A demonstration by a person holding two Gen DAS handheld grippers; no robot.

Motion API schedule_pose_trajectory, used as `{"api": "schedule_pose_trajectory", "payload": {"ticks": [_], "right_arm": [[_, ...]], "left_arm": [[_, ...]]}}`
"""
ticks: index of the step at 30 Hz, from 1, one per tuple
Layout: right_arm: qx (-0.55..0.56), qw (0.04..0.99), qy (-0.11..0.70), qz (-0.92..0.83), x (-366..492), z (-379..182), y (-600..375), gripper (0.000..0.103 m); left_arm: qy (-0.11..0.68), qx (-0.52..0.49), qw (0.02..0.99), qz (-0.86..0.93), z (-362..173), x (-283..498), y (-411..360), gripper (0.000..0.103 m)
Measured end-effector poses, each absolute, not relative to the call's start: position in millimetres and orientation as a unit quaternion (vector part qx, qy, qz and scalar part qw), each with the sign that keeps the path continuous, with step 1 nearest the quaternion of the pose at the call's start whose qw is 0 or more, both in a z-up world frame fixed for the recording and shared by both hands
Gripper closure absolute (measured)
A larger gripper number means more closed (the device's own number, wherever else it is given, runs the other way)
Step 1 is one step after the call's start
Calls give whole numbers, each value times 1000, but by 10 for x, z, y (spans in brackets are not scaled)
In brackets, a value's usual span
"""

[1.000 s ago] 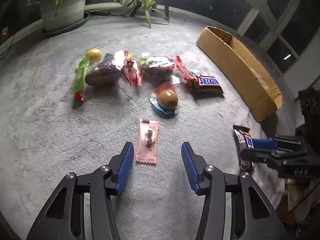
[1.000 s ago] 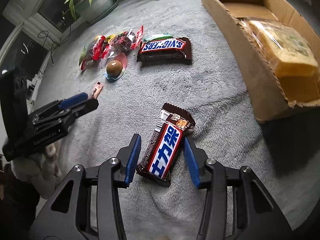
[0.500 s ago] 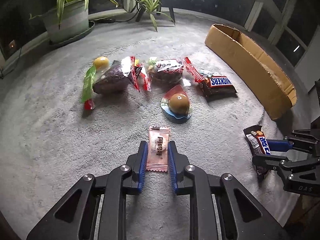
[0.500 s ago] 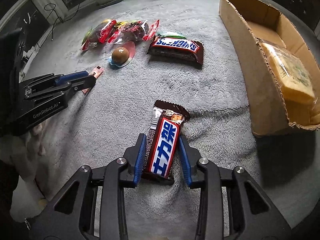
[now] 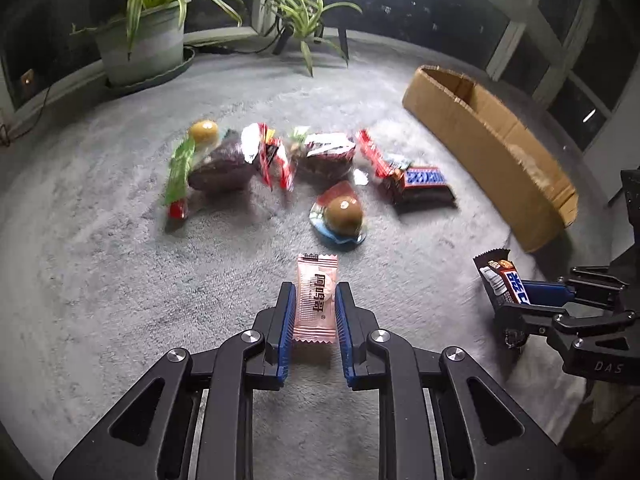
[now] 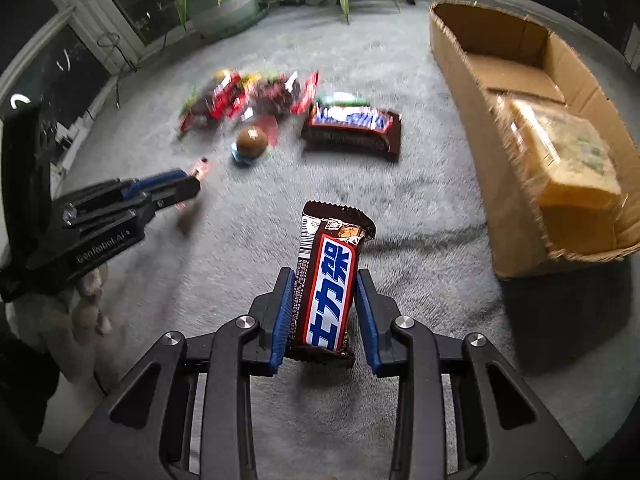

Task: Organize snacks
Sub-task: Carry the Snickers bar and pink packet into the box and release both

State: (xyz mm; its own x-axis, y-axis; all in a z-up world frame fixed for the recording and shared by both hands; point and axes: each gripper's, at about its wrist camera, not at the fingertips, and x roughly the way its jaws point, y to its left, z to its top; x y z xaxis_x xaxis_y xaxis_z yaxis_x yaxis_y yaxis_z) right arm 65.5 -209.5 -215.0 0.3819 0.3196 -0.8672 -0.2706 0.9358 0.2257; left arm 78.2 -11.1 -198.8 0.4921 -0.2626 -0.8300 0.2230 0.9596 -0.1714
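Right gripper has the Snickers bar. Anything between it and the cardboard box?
Nothing visible. The right gripper is shut on the bar, and only bare carpet lies between it and the box to its right. The box's near wall must be cleared; a yellow pack fills its near end.

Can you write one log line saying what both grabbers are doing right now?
left gripper: shut on pink candy packet | right gripper: shut on Snickers bar | cardboard box: open, holds a wrapped yellow block
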Motion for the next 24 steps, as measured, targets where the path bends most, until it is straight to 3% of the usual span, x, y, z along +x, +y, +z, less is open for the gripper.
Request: {"api": "schedule_pose_trajectory", "payload": {"ticks": [13,24], "right_arm": [[42,872,458,168,914,-1461,-2531,71],[40,890,437,126,1589,-1296,-3262,71]], "left_arm": [[452,-62,874,-168,-1584,946,-351,85],[421,-69,875,-227,-1307,1235,-1183,85]]}}
